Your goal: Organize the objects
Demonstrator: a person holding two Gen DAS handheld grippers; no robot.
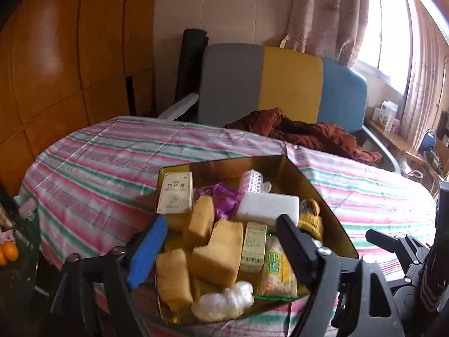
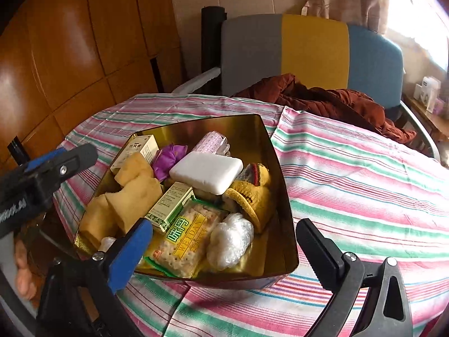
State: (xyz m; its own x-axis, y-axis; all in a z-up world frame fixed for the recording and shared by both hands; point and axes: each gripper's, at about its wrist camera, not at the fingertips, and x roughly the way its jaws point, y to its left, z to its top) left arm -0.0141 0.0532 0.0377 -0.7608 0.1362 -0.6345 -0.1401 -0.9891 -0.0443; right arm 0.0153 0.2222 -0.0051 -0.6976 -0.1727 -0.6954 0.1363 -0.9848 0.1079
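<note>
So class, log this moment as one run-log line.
left gripper: open, empty | right gripper: open, empty | gold tin: full, on striped tablecloth

Left gripper: black plastic frame, two fingers. One finger is wearing a blue ribbed pad; the other is showing a black ribbed face. Silver screw heads are sitting at the finger joints, with cut-out slots in the black body behind.

Right gripper: same build, black frame, blue pad on one finger, black toothed pad on the other. Silver screws are catching the light at each pivot. A slotted black bracket is showing behind the toothed finger.

White lettering is running along the left gripper's black body in the right wrist view, too blurred to read.
</note>
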